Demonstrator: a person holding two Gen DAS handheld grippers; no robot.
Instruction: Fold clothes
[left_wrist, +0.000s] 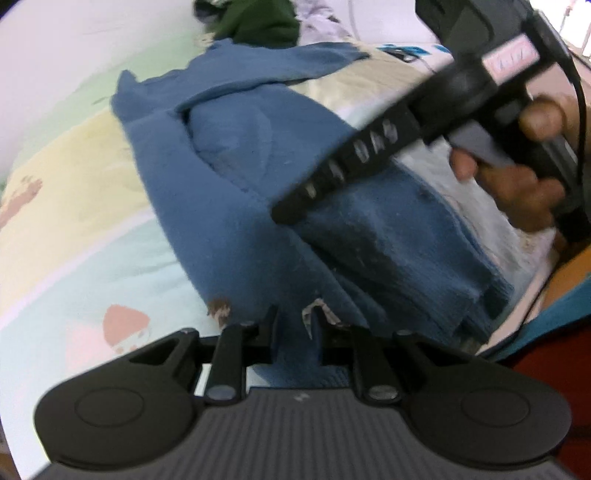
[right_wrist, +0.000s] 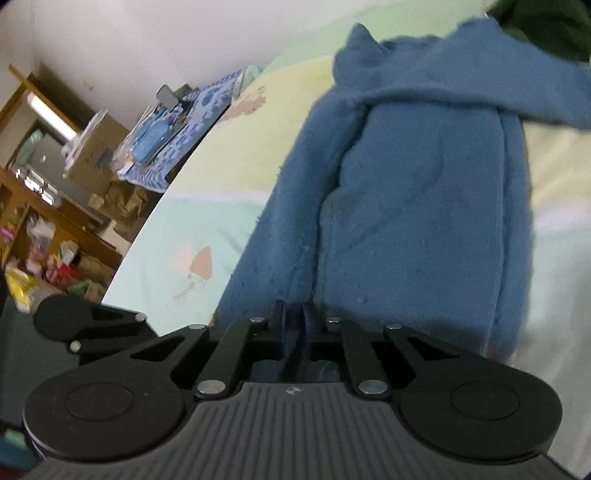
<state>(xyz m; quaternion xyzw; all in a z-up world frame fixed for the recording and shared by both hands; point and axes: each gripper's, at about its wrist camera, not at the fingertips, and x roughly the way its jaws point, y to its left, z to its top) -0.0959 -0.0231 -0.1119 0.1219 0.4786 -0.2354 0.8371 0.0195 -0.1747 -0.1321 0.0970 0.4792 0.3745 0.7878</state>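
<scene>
A blue fleece garment (left_wrist: 229, 155) lies partly folded on a pastel bed sheet (left_wrist: 74, 177); it also shows in the right wrist view (right_wrist: 424, 177). My left gripper (left_wrist: 295, 325) is shut on the garment's near edge, with blue cloth pinched between its jaws. My right gripper (right_wrist: 293, 317) is shut on the garment's near hem too. In the left wrist view the right gripper's black body (left_wrist: 369, 155) crosses above the garment, held by a hand (left_wrist: 517, 184). A sleeve lies folded across the garment's far end.
A dark green garment (left_wrist: 258, 18) lies at the far end of the bed. Left of the bed stand a wooden shelf (right_wrist: 33, 206) with clutter, a cardboard box (right_wrist: 96, 151) and a blue patterned surface (right_wrist: 177, 125). The bed's edge runs close on the left.
</scene>
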